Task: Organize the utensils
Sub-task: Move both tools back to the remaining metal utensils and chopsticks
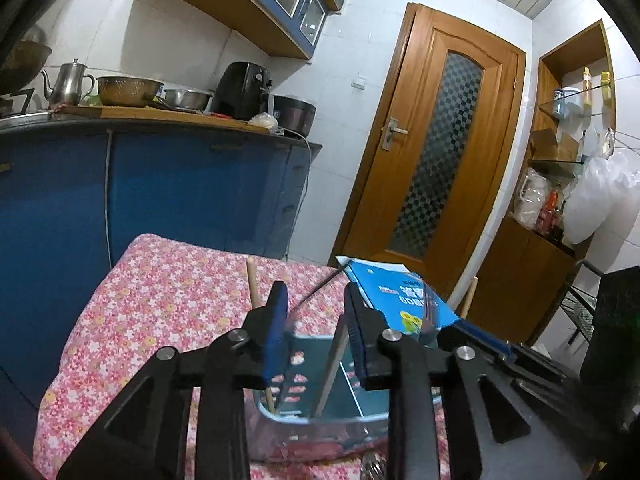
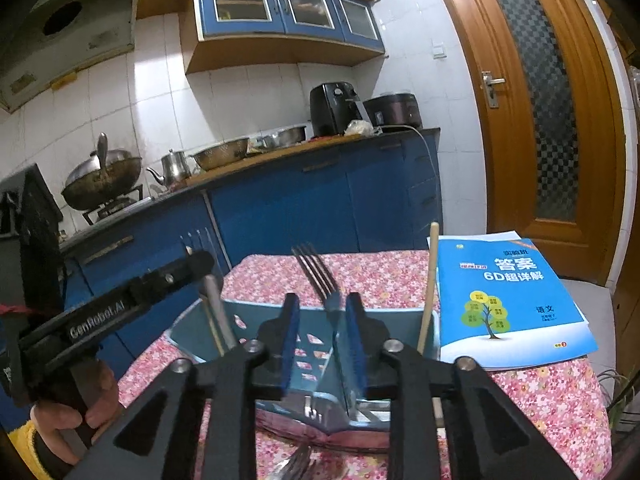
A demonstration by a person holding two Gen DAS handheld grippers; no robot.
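Note:
A teal perforated utensil holder [image 2: 404, 332] stands on the floral tablecloth [image 2: 380, 272]. In the right wrist view a steel fork [image 2: 316, 272] stands tines up in the holder between my right gripper's [image 2: 323, 340] blue pads; whether the pads touch it is unclear. A chopstick [image 2: 428, 284] leans at the holder's right, a metal handle [image 2: 216, 312] at its left. In the left wrist view my left gripper [image 1: 316, 332] is open just above the holder [image 1: 312, 364], with chopsticks [image 1: 253, 288] and a wooden stick [image 1: 332, 368] inside. The left gripper also shows in the right wrist view [image 2: 120, 304].
A blue booklet [image 2: 508, 300] lies on the cloth right of the holder. Another fork [image 2: 296, 464] lies on the cloth at the near edge. Blue kitchen cabinets [image 2: 320, 208] with pots stand behind the table, a wooden door [image 2: 536, 100] to the right.

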